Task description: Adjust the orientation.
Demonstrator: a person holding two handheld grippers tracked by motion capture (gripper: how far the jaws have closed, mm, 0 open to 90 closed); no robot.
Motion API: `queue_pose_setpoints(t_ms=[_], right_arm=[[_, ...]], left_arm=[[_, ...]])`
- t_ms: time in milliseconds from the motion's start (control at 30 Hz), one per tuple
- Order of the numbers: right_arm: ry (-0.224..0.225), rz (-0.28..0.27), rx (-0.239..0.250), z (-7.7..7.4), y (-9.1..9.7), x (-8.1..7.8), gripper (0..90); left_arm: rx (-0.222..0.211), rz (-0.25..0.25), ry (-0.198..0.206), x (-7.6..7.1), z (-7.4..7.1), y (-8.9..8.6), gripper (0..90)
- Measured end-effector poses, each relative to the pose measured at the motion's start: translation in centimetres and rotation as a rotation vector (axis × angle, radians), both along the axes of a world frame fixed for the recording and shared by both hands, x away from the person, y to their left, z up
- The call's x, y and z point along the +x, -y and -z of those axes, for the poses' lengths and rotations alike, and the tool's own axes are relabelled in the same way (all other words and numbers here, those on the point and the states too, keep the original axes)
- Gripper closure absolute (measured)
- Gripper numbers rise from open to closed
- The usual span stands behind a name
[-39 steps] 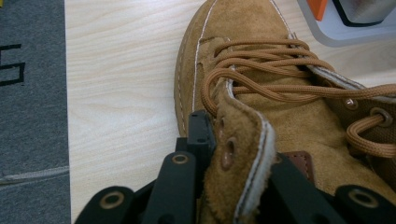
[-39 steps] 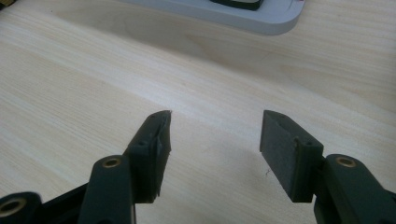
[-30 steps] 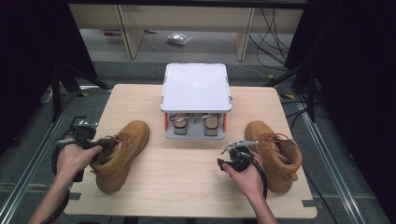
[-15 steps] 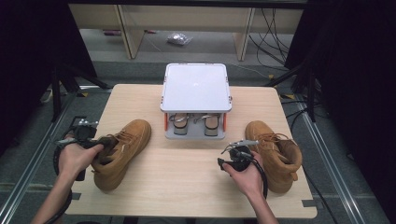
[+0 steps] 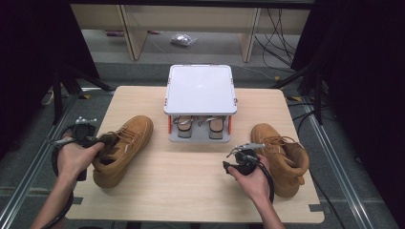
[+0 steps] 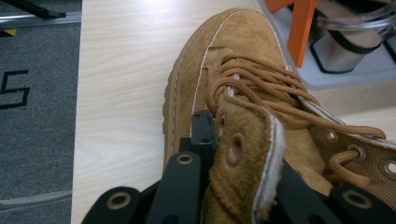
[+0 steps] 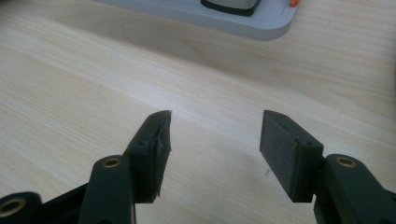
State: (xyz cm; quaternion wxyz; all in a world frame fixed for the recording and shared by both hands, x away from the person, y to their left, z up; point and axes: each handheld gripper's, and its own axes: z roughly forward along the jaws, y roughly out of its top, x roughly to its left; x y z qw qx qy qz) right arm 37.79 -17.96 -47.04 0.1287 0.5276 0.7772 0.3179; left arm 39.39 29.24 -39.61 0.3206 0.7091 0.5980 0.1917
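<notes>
The left gripper [image 5: 98,141] is clamping down on the left boot [image 5: 122,149], and the left gripper view is showing it plainly: the black jaws are pinching the tan suede collar flap [image 6: 245,161] at the top of the laces [image 6: 261,88]. That boot is lying on the wooden table [image 5: 191,191], at about eight o'clock from the grey shoe rack [image 5: 200,90], its toe pointing toward one o'clock, up at the rack. Over on the other side, the right gripper [image 5: 235,155] is sitting in the person's hand over bare wood, at roughly five o'clock from the rack; its jaws are standing wide apart with nothing between them, as the right gripper view is making clear. The right boot [image 5: 282,155] is resting just beside that hand, at its three o'clock, toe aimed at eleven o'clock. Under the rack's flat top, a pair of sandals [image 5: 198,126] is peeking out on the lower shelf.
</notes>
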Motion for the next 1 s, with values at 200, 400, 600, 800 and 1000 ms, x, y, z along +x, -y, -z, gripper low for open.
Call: queue_pose_setpoints(t_ms=[200,400,600,800,1000], right_arm=[[0.009,-0.002,0.01,0.1,-0.4,-0.1,43.9],[0.026,-0.004,0.037,0.3,-0.3,-0.1,45.0],[0.044,-0.003,0.051,0.4,-0.1,-0.1,49.3],[0.037,0.033,0.063,0.2,-0.5,-0.5,53.6],[0.073,-0.008,0.059,0.4,-0.2,-0.2,53.9]], left_arm=[[-0.009,-0.004,0.019,0.3,-0.6,0.1,85.0],[-0.022,-0.011,0.038,0.7,-1.0,0.3,85.0],[-0.028,-0.011,0.048,1.0,-1.5,0.3,85.0],[-0.03,-0.018,0.063,1.1,-2.0,0.2,85.0],[-0.031,-0.022,0.072,1.3,-2.4,0.3,85.1]])
